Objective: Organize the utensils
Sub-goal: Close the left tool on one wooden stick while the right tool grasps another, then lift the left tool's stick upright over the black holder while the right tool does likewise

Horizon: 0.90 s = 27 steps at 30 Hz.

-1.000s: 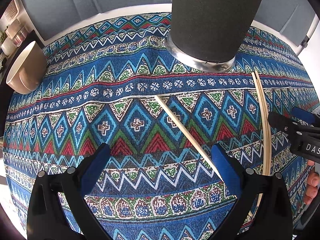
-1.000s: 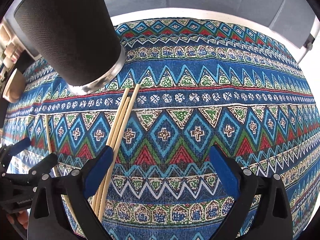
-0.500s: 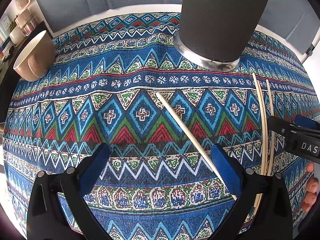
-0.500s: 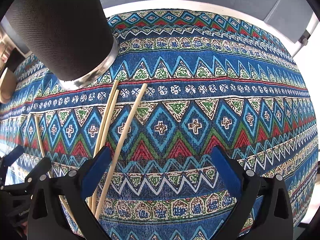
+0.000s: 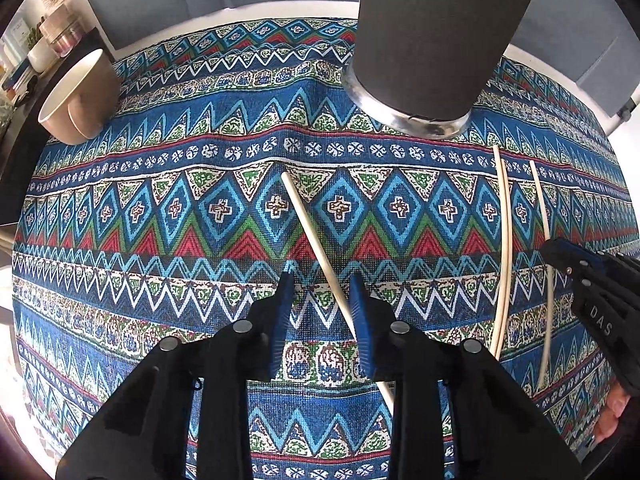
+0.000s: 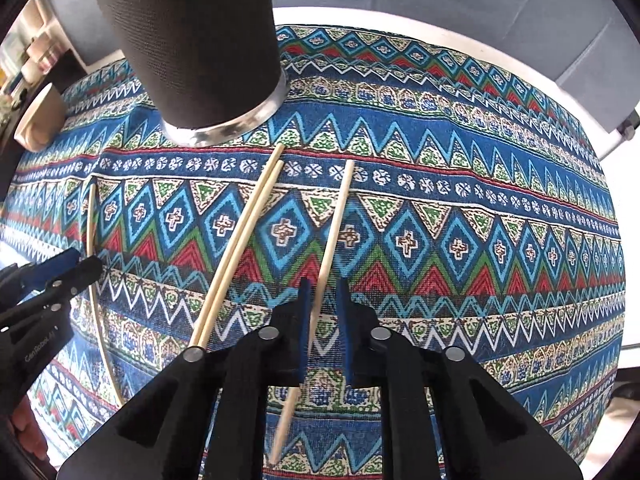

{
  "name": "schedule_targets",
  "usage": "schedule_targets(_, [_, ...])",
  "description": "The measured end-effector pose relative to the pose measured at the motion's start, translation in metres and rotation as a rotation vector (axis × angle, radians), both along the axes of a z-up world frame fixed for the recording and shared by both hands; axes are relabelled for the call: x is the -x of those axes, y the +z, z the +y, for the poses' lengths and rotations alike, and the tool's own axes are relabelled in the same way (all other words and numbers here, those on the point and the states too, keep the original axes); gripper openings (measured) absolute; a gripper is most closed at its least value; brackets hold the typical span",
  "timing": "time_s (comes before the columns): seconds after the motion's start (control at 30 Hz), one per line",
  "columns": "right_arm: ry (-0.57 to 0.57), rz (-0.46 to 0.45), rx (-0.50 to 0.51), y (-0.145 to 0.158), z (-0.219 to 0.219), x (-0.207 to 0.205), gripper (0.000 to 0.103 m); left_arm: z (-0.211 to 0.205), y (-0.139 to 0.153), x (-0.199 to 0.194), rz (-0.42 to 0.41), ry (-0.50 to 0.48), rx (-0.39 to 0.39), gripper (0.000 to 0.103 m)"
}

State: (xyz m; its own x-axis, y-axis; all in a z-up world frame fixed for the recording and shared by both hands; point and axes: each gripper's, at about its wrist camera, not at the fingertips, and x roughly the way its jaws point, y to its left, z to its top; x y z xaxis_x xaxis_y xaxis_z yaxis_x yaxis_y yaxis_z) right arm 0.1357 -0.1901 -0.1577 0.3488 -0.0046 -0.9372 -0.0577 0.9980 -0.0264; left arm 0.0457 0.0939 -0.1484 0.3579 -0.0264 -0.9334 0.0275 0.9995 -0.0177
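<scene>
1. the left gripper [image 5: 320, 300] had its blue pads narrowed around a single chopstick [image 5: 316, 248], with a visible gap on the left pad's side; the right pad lay just at the stick, though contact could not be confirmed.
2. that single chopstick ran from about 11 o'clock, its far tip on the cloth, back toward 5 o'clock under the right finger.
3. the right gripper [image 6: 322, 300] had its pads drawn close on either side of another chopstick [image 6: 334, 232], slim gaps showing on both sides, so it was not clearly clamped.
4. this stick pointed toward 12 o'clock at its far end and passed between the pads down to 6 o'clock, where its near tip looked blurred.
5. a pair of chopsticks [image 6: 240, 240] lay side by side, touching, at about 10 o'clock of the right gripper, their far tips near the base of the black holder [image 6: 188, 40].
6. the black holder stood upright on a metal base ring, at 12 to 1 o'clock in the left wrist view and 11 o'clock in the right.
7. everything rested on a patterned tablecloth [image 5: 160, 240] in blue, red and green.
8. a beige bowl [image 5: 76, 96] sat at the cloth's edge, at 10 o'clock from the left gripper.
9. each gripper appeared at the edge of the other's view, well apart.
</scene>
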Motion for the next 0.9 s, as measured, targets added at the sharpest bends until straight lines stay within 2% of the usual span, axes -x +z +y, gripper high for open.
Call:
schedule_targets(0.07, [-0.017, 0.005, 0.002, 0.000, -0.013, 0.002, 0.005, 0.012, 0.002, -0.002, 0.004, -0.004, 0.025, 0.011])
schedule_targets(0.13, [-0.026, 0.013, -0.010, 0.000, -0.026, 0.004, 0.004, 0.025, 0.002, -0.006, 0.037, 0.010, 0.081, 0.005])
schedule_targets(0.37, [-0.116, 0.054, -0.077, 0.004, -0.088, 0.017, 0.004, 0.058, 0.003, -0.015, 0.118, 0.070, 0.241, 0.004])
schedule_targets(0.5, [-0.174, 0.041, -0.129, 0.015, -0.135, 0.024, 0.005, 0.080, 0.016, -0.022, 0.100, 0.108, 0.241, 0.004])
schedule_targets(0.67, [-0.229, -0.016, -0.172, 0.036, -0.186, 0.013, 0.005, 0.095, 0.048, -0.028, 0.032, 0.109, 0.190, 0.004])
schedule_targets(0.73, [-0.242, -0.047, -0.187, 0.052, -0.175, 0.006, 0.005, 0.106, 0.061, -0.037, 0.008, 0.116, 0.178, 0.004])
schedule_targets(0.9, [-0.242, -0.147, -0.206, 0.094, -0.163, -0.010, 0.005, 0.103, 0.097, -0.058, -0.061, 0.122, 0.177, 0.004])
